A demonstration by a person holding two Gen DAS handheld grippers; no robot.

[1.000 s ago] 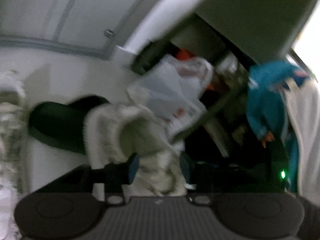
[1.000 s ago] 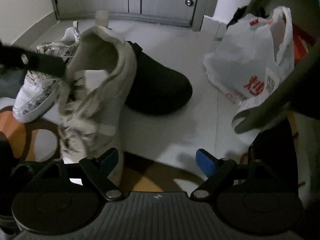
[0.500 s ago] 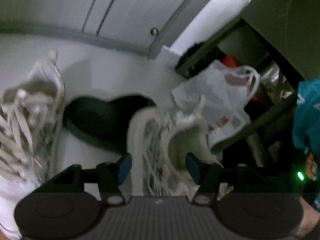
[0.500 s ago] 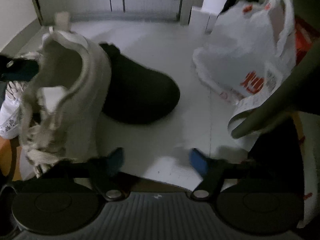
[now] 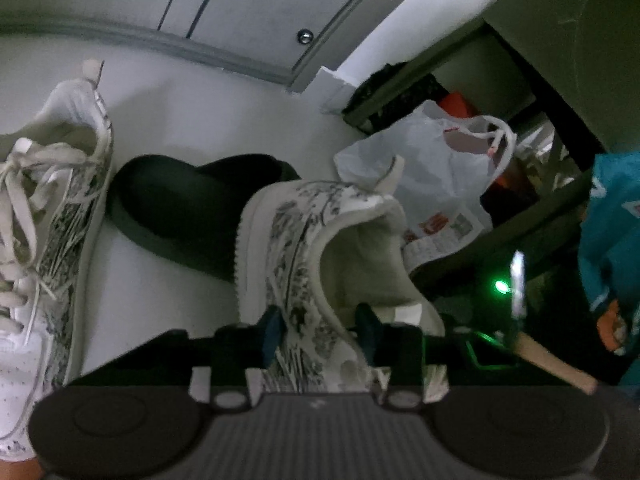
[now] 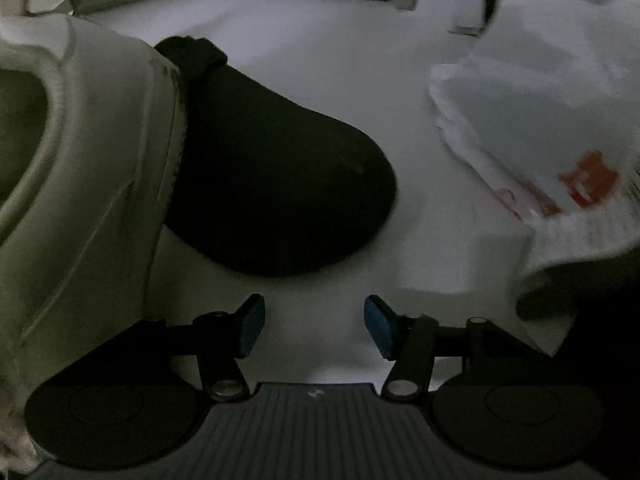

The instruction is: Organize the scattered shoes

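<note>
A white sneaker with a black-grey print (image 5: pixel 312 232) stands heel-up between the pads of my left gripper (image 5: pixel 320 328). The jaws are closing, one pad outside the shoe's side wall and one inside its collar, both pressing on it. Its mate (image 5: pixel 52 208) lies laced on the floor at the far left. A black slipper (image 5: pixel 180 208) lies between the two sneakers. In the right wrist view the held sneaker (image 6: pixel 88 160) fills the left side and the black slipper (image 6: pixel 280 168) lies just beyond my right gripper (image 6: pixel 314 328), which is open over bare floor, holding nothing.
A white plastic bag with red print (image 5: pixel 436 176) (image 6: pixel 540 100) sits on the floor to the right, against a dark shelf unit (image 5: pixel 560 40). A teal garment (image 5: pixel 612 232) hangs at the far right. A grey door (image 5: pixel 200 0) closes off the back.
My left gripper's jaws have narrowed onto the printed sneaker. My right gripper has dropped and moved toward the black slipper, its jaws narrower than a second ago.
</note>
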